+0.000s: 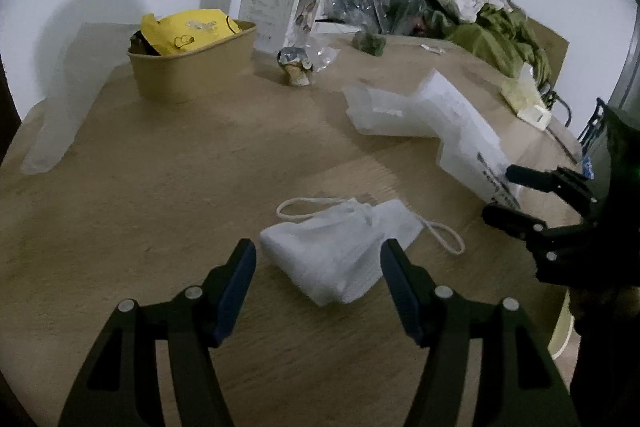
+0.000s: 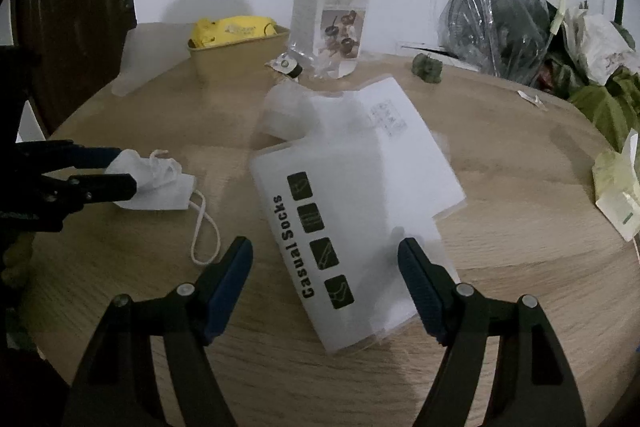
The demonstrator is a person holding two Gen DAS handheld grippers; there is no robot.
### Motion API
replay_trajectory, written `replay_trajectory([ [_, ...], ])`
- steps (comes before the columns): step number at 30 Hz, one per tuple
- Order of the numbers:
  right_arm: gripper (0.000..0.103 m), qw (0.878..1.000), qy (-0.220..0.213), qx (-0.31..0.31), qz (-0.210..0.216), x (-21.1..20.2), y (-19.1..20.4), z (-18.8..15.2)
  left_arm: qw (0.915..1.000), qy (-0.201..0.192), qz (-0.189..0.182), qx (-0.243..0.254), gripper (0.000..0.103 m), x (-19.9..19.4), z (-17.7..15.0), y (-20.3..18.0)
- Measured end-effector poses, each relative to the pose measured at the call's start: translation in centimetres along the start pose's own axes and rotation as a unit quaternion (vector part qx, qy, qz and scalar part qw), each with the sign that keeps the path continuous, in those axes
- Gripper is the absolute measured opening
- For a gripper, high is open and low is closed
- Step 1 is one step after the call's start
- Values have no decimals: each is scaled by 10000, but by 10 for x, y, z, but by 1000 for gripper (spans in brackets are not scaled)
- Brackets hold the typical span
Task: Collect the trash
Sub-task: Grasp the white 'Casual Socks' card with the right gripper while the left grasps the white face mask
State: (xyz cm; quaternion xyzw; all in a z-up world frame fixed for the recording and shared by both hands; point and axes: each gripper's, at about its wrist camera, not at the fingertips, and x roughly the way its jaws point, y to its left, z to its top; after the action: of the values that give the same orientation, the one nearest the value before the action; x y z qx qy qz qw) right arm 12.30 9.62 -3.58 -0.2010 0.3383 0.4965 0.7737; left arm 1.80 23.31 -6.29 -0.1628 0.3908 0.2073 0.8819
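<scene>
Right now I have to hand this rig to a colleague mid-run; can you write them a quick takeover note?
Left gripper: open, fingers either side of the folded white face mask on the wooden table, not closed on it.
Right gripper: open, empty, over the "Casual Socks" plastic bag.
Paper bowl at the far side holds a yellow wrapper.
Left to do: mask, socks bag, crumpled foil scrap, clear plastic by the white carton.

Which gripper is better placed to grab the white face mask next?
Left. The left gripper is open with its fingers on either side of the white face mask on the table. The right gripper is open over the Casual Socks bag.
</scene>
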Motion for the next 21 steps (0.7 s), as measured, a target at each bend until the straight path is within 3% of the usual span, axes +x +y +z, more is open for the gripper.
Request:
replay_trajectory([
  [2,57,10000,19,22,20,1,-1,0,10000,44,33,80,65,1,0,-2],
  [4,52,10000,4,40,45,1,-3,-1,9999,53,51,146,65,1,0,-3],
  [6,37,9999,-36,75,65,0,-4,-2,9997,39,108,204,55,0,-2,-4],
  [8,24,9999,-79,96,72,-2,-5,-3,9996,58,165,236,35,0,-2,-5],
  [9,20,9999,-86,95,67,-3,-5,-3,9995,65,169,251,31,0,-3,-5],
  [15,6,9997,-245,-42,61,-17,-2,-9,9991,-90,166,368,20,-10,-7,-12],
  [21,5,9981,-618,-20,-16,-46,-1,-12,9981,-442,103,422,18,-33,-9,-19],
])
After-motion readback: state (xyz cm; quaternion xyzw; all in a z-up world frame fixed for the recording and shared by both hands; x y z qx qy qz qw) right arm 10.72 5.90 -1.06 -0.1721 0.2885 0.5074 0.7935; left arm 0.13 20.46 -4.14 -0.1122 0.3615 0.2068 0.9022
